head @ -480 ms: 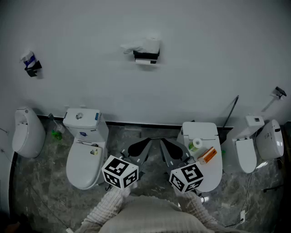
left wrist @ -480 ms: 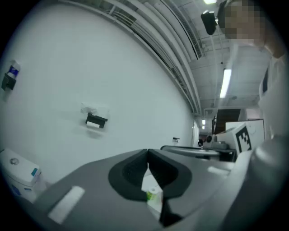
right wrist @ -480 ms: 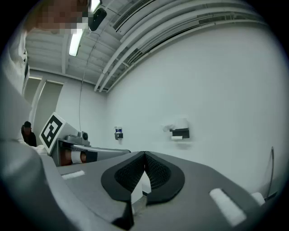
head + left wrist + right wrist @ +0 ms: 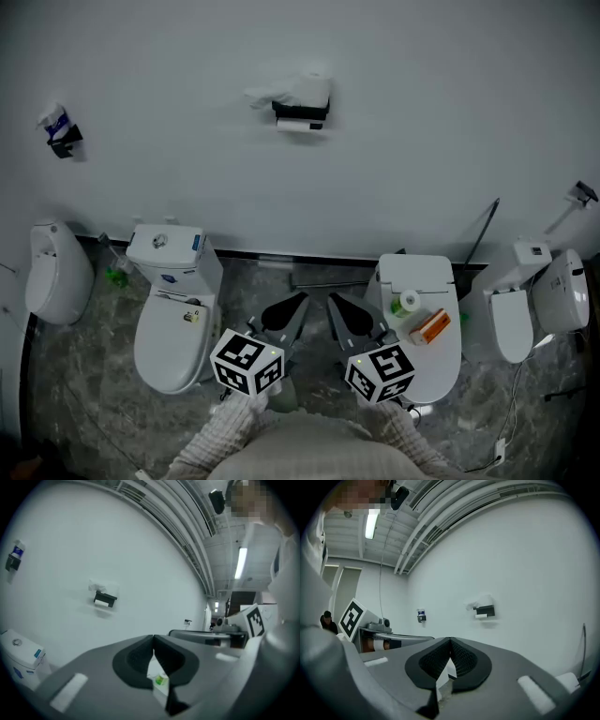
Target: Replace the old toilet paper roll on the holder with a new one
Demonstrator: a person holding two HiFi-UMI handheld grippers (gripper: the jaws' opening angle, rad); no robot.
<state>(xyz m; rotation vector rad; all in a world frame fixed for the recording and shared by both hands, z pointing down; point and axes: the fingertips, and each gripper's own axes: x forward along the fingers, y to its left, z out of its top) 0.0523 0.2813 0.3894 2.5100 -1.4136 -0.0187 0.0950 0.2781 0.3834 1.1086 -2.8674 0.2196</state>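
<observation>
A black toilet paper holder (image 4: pixel 301 111) hangs on the white wall with crumpled white paper (image 4: pixel 292 91) on top of it. It also shows in the left gripper view as the holder (image 4: pixel 105 599) and in the right gripper view as the holder (image 4: pixel 484 611). My left gripper (image 4: pixel 300 300) and right gripper (image 4: pixel 331 300) are side by side over the floor between two toilets, far from the wall. Both point toward the wall, shut and empty. A small white and green roll (image 4: pixel 407 302) stands on the right toilet's lid (image 4: pixel 417 277).
An orange object (image 4: pixel 431 326) lies beside the roll on the lid. A white toilet (image 4: pixel 171 319) stands left of my grippers. A second small holder (image 4: pixel 64 133) is mounted on the wall at far left. More fixtures (image 4: pixel 539 300) stand at the right.
Both grippers sit slightly lower in the head view and stay shut. The head view has shifted a little. Nothing was taken hold of or let go.
</observation>
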